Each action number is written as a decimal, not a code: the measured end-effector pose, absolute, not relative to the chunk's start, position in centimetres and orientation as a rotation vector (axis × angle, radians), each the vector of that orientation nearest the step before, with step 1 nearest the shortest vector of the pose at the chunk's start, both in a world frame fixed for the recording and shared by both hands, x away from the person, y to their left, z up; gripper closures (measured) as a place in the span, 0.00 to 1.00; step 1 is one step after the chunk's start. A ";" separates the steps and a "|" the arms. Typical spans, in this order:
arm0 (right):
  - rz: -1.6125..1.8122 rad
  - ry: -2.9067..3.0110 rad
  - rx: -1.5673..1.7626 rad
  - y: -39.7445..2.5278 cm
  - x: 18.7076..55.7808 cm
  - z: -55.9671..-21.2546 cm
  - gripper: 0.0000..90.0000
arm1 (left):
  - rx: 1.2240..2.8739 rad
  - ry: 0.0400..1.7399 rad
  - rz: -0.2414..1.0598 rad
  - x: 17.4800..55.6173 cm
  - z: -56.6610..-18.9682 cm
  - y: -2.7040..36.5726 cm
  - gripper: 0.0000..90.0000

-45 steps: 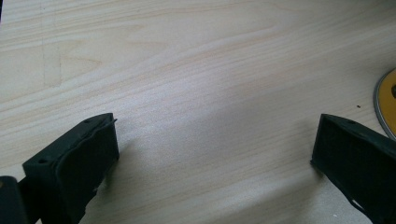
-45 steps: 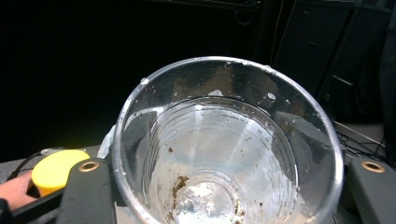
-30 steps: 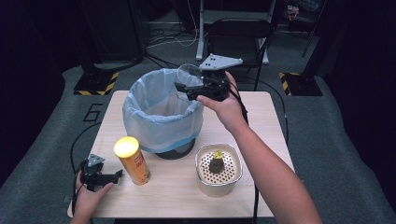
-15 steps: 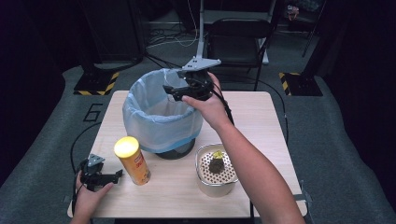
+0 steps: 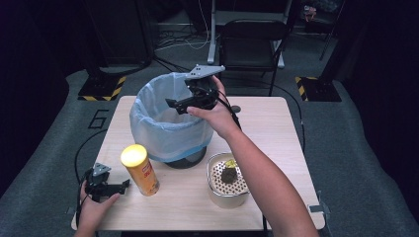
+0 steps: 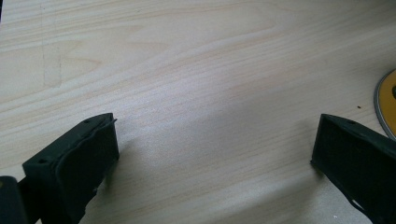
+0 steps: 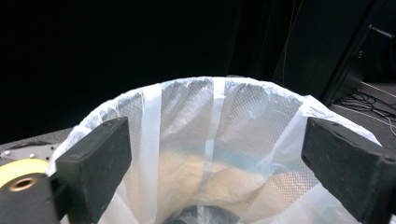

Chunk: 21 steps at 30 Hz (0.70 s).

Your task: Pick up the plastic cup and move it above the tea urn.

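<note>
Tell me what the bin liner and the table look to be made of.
Bin liner: thin, see-through plastic film, crinkled, with the bin's mesh showing through it in the right gripper view. Table: pale wood or wood-look laminate, matt, with visible grain lines.

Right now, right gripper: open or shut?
Open. In the right gripper view the right gripper has its two black fingers spread wide with nothing between them, above the bag-lined bin.

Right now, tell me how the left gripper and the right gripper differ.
The left gripper rests low on the table beside the yellow-lidded can; the right gripper is raised over the bag-lined bin. The left points across the tabletop, the right into the bin. Both are open and empty.
</note>
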State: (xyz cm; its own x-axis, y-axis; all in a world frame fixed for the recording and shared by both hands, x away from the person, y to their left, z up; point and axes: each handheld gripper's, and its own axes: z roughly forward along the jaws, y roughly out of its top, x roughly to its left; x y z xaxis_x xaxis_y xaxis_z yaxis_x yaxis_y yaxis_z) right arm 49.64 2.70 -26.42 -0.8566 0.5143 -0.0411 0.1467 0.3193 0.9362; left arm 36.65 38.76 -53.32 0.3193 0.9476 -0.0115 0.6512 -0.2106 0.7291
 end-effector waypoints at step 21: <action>1.586 2.205 0.603 -4.4 47.0 -25.8 0.16 | 1.890 1.363 0.528 36.1 -51.9 39.0 0.24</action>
State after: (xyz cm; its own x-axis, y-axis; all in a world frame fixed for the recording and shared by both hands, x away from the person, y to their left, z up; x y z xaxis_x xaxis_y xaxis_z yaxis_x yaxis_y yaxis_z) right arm 46.96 -4.44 -25.84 -0.8454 0.5328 -0.0391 0.1323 0.2797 0.9509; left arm 36.11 39.03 -51.91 0.3529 0.9316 -0.0873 0.6297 -0.1674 0.7586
